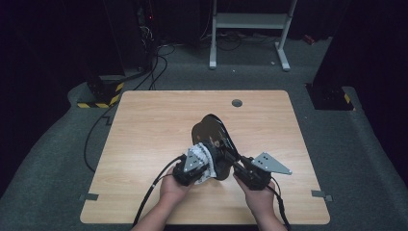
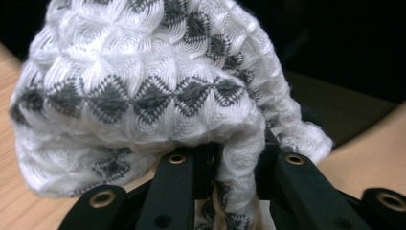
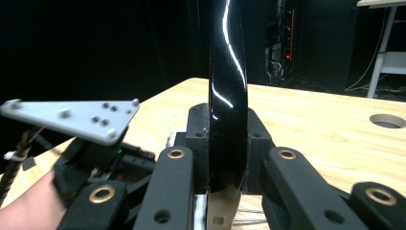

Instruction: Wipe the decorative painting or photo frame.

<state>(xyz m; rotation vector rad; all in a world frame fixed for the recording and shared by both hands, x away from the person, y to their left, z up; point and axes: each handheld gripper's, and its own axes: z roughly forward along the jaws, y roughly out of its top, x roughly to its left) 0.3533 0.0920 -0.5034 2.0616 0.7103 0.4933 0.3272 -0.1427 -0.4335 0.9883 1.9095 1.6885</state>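
A thin, glossy black plate (image 1: 210,129) is held tilted above the middle of the wooden table (image 1: 149,125). My right gripper (image 1: 236,164) is shut on its near rim. In the right gripper view the plate (image 3: 228,91) stands edge-on between the jaws of the right gripper (image 3: 228,152). A white knitted cloth with grey diamonds (image 2: 143,86) hangs over my left gripper (image 2: 234,160), which is shut on a fold of it. In the high view the left gripper (image 1: 204,161) presses the cloth (image 1: 208,169) against the plate's lower left part.
A round cable hole (image 1: 236,102) sits near the table's far edge. Grey tape marks (image 1: 89,196) lie at the front corners. Behind the table are a white desk frame (image 1: 250,21) and floor cables (image 1: 155,67). The left gripper's grey plate (image 3: 72,117) is close beside the right jaws.
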